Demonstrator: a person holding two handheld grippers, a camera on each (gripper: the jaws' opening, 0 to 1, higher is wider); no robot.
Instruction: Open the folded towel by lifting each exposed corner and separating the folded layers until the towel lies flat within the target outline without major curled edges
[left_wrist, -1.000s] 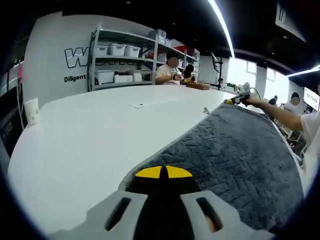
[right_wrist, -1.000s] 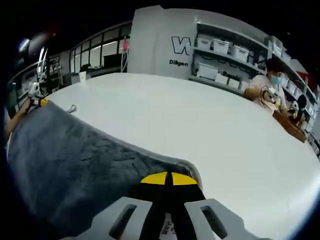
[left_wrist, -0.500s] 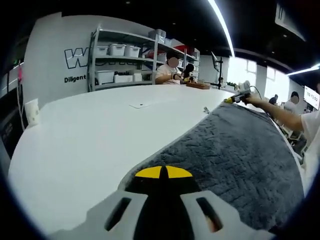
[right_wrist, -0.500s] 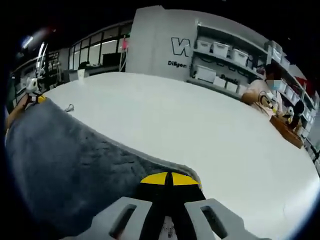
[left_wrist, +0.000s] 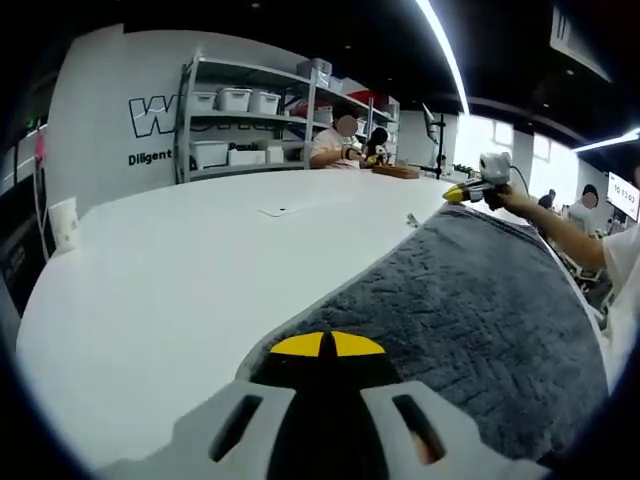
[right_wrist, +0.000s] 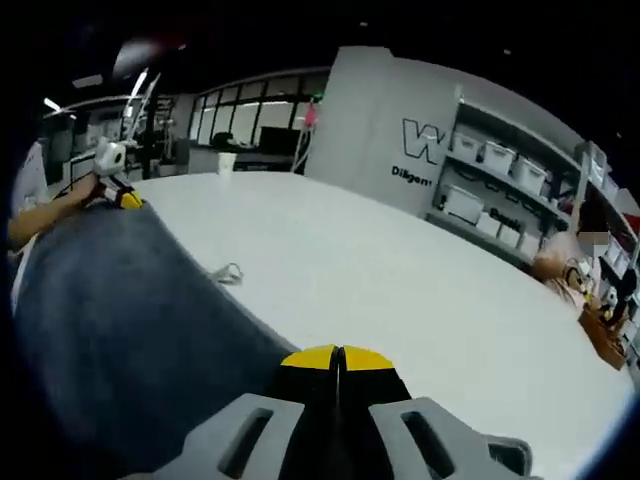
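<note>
A dark grey towel (left_wrist: 480, 310) lies spread on the white table (left_wrist: 180, 270), with a small loop tag (left_wrist: 411, 221) on its far edge. My left gripper (left_wrist: 327, 346) is shut on the towel's near corner, and the cloth wraps around its yellow tips. My right gripper (left_wrist: 455, 193), held by a hand, hovers just above the far corner. In the right gripper view the towel (right_wrist: 110, 320) lies to the left of my right gripper (right_wrist: 340, 357), whose jaws are together with no cloth seen between them. The left gripper (right_wrist: 122, 197) holds the far corner there.
A paper cup (left_wrist: 63, 222) stands near the table's left edge, and a flat white card (left_wrist: 282, 211) lies mid-table. Shelves with white bins (left_wrist: 235, 125) stand behind. People sit at the far side of the table (left_wrist: 340, 145).
My right gripper has risen slightly and swung left, so its view has shifted. The towel corner no longer wraps around its tips. The left gripper has stayed still.
</note>
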